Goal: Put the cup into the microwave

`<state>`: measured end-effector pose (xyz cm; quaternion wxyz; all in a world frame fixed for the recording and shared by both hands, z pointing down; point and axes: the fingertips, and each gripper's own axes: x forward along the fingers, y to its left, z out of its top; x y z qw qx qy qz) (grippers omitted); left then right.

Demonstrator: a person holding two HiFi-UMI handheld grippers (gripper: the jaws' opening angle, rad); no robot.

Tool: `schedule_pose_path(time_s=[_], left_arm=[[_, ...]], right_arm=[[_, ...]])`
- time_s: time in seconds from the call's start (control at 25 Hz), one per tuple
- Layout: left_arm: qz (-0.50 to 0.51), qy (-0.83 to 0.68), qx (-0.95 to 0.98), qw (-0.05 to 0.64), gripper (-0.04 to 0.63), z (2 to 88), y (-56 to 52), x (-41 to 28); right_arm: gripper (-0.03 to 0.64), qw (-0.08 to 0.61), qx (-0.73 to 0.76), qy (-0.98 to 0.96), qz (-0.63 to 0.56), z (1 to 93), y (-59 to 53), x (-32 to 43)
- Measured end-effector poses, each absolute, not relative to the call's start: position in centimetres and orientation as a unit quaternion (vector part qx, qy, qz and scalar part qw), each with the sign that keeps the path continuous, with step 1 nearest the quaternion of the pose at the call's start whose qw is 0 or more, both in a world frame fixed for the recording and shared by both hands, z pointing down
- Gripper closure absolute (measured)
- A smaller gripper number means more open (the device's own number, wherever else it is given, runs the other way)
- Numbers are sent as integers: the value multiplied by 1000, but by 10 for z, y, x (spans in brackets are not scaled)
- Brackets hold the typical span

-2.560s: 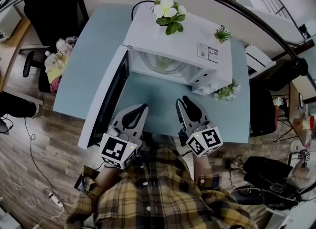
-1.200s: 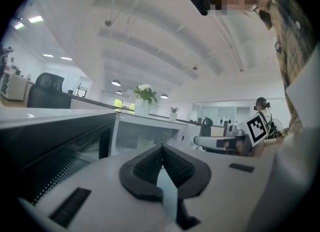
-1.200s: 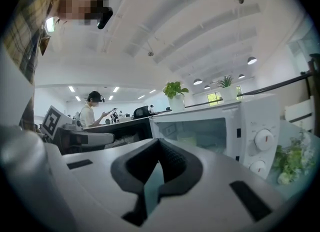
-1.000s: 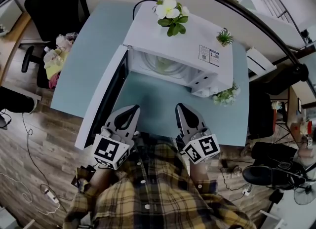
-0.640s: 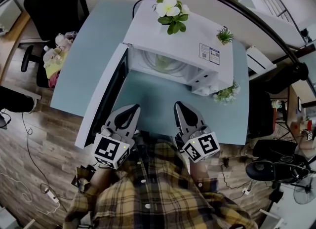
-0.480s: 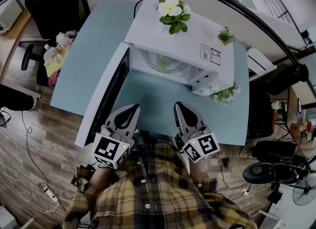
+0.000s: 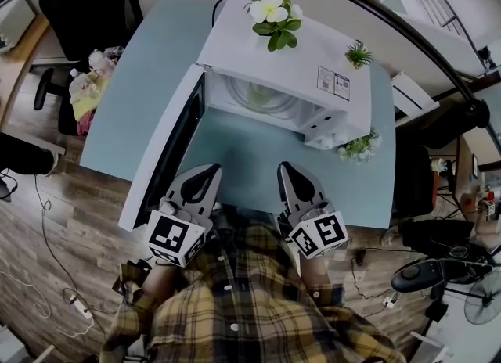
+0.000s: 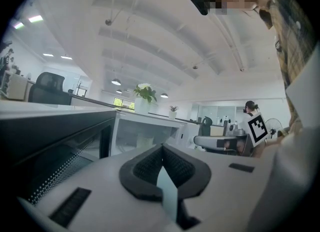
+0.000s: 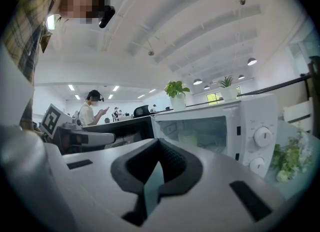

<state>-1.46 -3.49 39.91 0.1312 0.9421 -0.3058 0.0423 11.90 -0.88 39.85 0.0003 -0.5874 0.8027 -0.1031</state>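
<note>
1. The cup [image 9: 189,140] sat inside the microwave [image 7: 274,48], a pale green shape on the turntable, seen through the open front in the right gripper view. In the head view it was only a faint tint in the cavity.
2. The microwave stood toward the far edge of the light blue table [image 7: 149,80]. Its door [image 7: 164,158] was swung wide, reaching out to the table's near left edge.
3. The left gripper [image 7: 205,175] hovered over the near edge, just beside the door's free end. Its jaws were pressed together with nothing between them.
4. The right gripper [image 7: 288,172] hung alongside, also at the near edge and well apart from the microwave. Its jaws were likewise closed on nothing.
5. My read: the placing step looked done, with the cup in and both grippers empty and clear of the cavity.
6. If anything remained, it was shutting the door. That would call for the left gripper to get behind the door's outer face and push it round toward the front, while the right kept out of its swing.
7. A flowering pot plant [image 7: 272,16] sat on top of the microwave, so a gentle push looked wise.
</note>
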Motion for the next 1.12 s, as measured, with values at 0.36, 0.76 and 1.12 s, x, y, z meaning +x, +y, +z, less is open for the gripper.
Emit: schedule_pose_path(time_s=[0.36,0.76,1.12], left_arm=[[45,-303,943,131,606,401,-31,-15],[47,-303,943,133,606,403,-31,-17],[46,-301,943,133,606,404,-31,-20]], right_arm=[[614,0,-589,801,-105,401,-5,117],[614,-4,-587,803,-102,402,-5,114],[614,-6,-590,800,-104,404,-5,113]])
